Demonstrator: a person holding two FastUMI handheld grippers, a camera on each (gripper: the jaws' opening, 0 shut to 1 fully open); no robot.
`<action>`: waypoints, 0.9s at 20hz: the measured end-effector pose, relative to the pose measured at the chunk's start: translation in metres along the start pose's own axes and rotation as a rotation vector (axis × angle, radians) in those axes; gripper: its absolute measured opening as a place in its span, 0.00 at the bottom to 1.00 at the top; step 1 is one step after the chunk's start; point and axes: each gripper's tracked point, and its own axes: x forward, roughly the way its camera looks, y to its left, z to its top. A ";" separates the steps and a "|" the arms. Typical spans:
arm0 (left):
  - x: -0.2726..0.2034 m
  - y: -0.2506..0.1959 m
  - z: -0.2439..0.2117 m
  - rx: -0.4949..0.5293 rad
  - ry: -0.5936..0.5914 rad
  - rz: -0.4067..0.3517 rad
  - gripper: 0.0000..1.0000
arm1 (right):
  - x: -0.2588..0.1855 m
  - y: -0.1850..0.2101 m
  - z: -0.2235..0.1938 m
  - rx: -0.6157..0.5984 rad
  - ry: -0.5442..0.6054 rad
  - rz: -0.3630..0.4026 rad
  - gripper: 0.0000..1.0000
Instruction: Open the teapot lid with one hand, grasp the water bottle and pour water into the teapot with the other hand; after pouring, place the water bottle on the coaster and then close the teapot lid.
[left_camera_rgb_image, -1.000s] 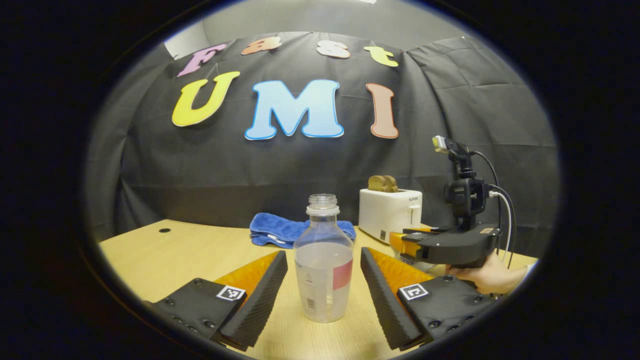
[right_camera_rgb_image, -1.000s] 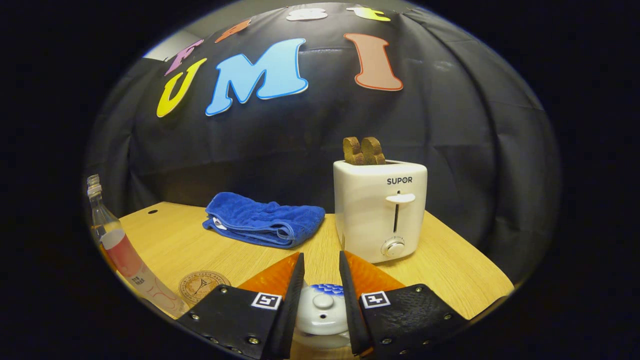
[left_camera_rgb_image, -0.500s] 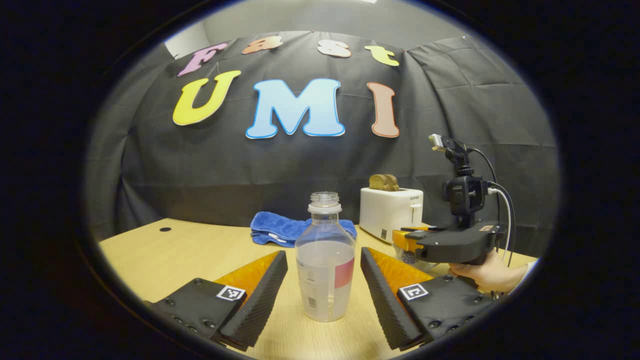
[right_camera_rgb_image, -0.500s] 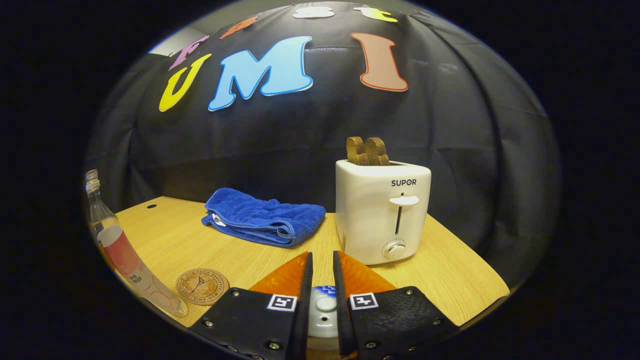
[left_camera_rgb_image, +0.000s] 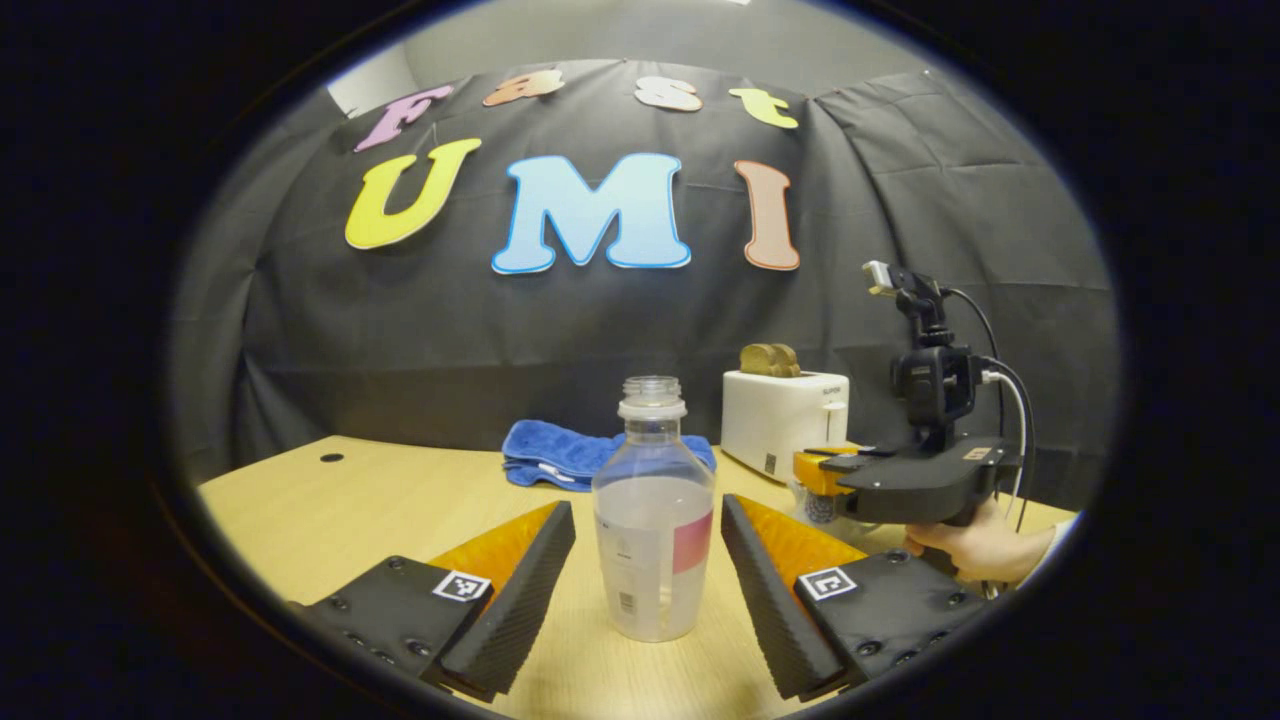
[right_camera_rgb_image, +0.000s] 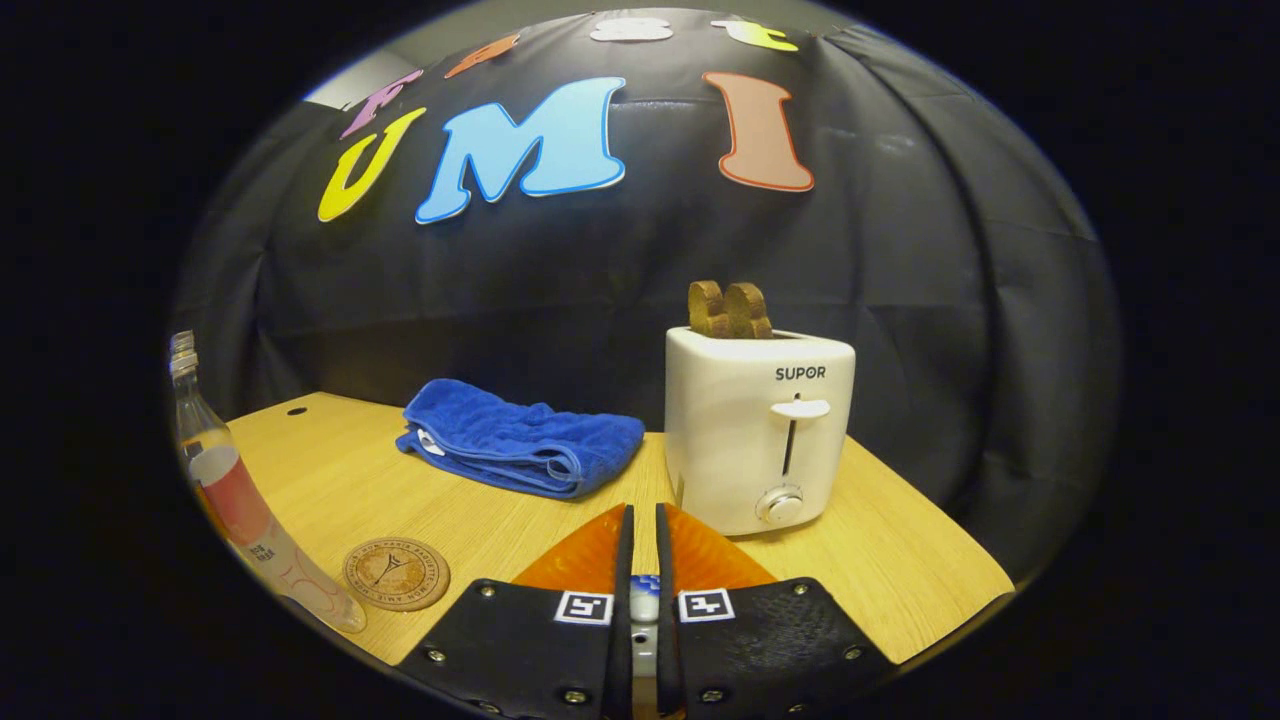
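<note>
My right claw (right_camera_rgb_image: 643, 575) has drawn nearly together over the last second, its fingers now clamped on the small knob of the teapot lid (right_camera_rgb_image: 644, 605), which shows as a pale sliver between them. I judge the lid is gripped and ready to lift, though I cannot see the pot's body below. My left claw (left_camera_rgb_image: 648, 560) stays spread wide, the open water bottle (left_camera_rgb_image: 654, 520) standing upright on the surface (left_camera_rgb_image: 340, 500) between its fingers, touched by neither. The coaster (right_camera_rgb_image: 396, 573) lies just beside the bottle's base in the right gripper view. Farther back sit a blue towel (right_camera_rgb_image: 520, 436) and a toaster (right_camera_rgb_image: 758, 425). Next I should raise the lid, then close on the bottle.
</note>
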 end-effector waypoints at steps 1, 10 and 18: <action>0.000 0.001 -0.001 -0.001 0.000 0.001 0.99 | 0.000 0.001 -0.002 0.006 0.003 0.008 0.10; 0.006 -0.005 -0.011 0.014 0.035 -0.015 0.99 | -0.001 0.005 0.006 0.035 -0.030 0.051 0.05; 0.012 -0.005 -0.020 0.020 0.060 -0.024 0.99 | -0.019 0.008 0.044 0.038 -0.118 0.066 0.05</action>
